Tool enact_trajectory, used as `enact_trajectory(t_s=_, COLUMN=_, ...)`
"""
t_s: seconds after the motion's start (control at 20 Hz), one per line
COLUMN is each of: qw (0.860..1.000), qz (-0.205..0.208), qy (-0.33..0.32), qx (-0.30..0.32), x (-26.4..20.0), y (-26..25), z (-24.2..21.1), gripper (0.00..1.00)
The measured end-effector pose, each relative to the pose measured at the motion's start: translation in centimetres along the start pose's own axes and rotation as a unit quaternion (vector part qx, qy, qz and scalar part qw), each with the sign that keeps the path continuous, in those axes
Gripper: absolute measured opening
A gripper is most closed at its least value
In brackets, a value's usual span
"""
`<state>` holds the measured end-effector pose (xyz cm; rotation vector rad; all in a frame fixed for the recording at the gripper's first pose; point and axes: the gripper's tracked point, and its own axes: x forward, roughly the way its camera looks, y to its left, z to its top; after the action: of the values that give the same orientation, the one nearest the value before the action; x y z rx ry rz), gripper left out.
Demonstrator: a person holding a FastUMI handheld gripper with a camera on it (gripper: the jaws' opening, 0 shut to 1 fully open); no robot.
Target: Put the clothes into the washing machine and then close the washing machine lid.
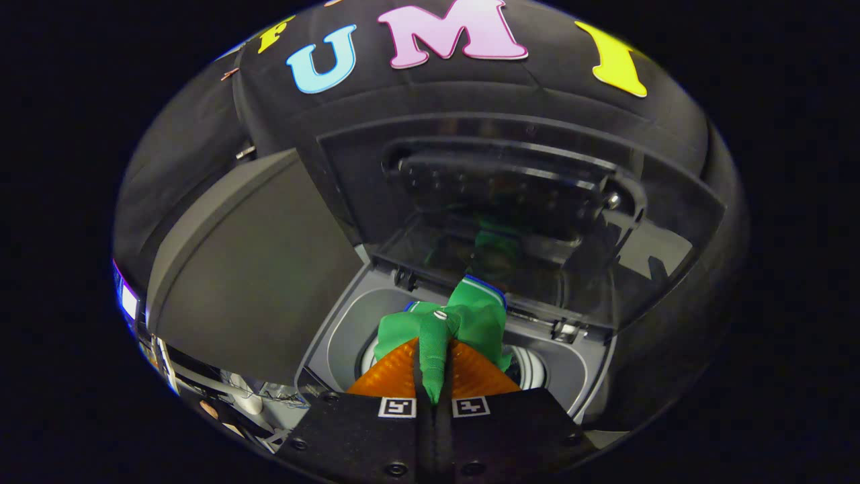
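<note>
Gripper (434, 376) nearest, fingers (396, 373) pinched tight on fold of green garment (470, 319). Garment hangs just ahead of fingers, bunched over open drum (537, 366) of washer (336, 343). Lid (524, 202) raised at far side, glassy, reflecting green. Grey panel (248, 269) at left. Cloth looks light, soft, limp; likely to drape and snag on rim. Gathered fold is good hold. Next judged: lower into drum, release, then take lid at front edge.

Pretty dim booth, heavy fisheye bending at the edges; the clear raised washer lid (510, 202) shows faint greenish reflections.
</note>
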<state>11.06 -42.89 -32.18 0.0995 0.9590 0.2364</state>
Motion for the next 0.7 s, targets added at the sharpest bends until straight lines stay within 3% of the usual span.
enact_trajectory(t_s=0.4, qw=0.997, qz=-0.039, qy=0.055, qx=0.028, x=5.0, y=0.1, z=-4.2, gripper=0.05)
enact_trajectory(t_s=0.7, qw=0.995, qz=-0.062, qy=0.075, qx=0.016, x=6.0, y=-0.4, z=-6.6, gripper=0.05)
